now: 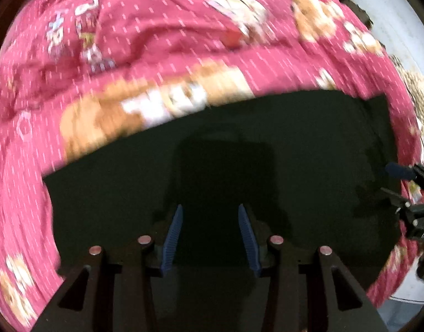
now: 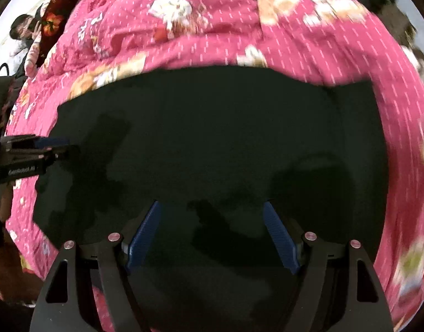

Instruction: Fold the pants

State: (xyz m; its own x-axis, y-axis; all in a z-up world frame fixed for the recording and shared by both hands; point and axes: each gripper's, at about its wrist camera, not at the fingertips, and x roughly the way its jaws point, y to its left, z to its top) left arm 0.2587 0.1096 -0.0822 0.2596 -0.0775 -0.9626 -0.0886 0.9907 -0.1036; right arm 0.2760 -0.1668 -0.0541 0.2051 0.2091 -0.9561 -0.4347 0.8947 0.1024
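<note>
Dark, near-black pants (image 1: pixel 267 144) lie flat on a pink bedspread with cartoon bears (image 1: pixel 156 41). In the left wrist view my left gripper (image 1: pixel 210 210) hangs over the pants, pointing steeply down, its blue pads apart with nothing between them. At that view's right edge the right gripper (image 1: pixel 400 171) shows by the pants' right side. The right wrist view shows the same pants (image 2: pixel 225 138) filling the middle, with my right gripper (image 2: pixel 212 207) open wide above them and empty. The left gripper (image 2: pixel 54 145) reaches in from the left edge over the pants' left border.
The pink bedspread (image 2: pixel 295 41) surrounds the pants on all sides and is wrinkled at the back. A dark floral fabric (image 2: pixel 56 19) and a person's sleeve (image 2: pixel 31 52) lie at the far left. A pale floor (image 1: pixel 392 13) shows beyond the bed at the right.
</note>
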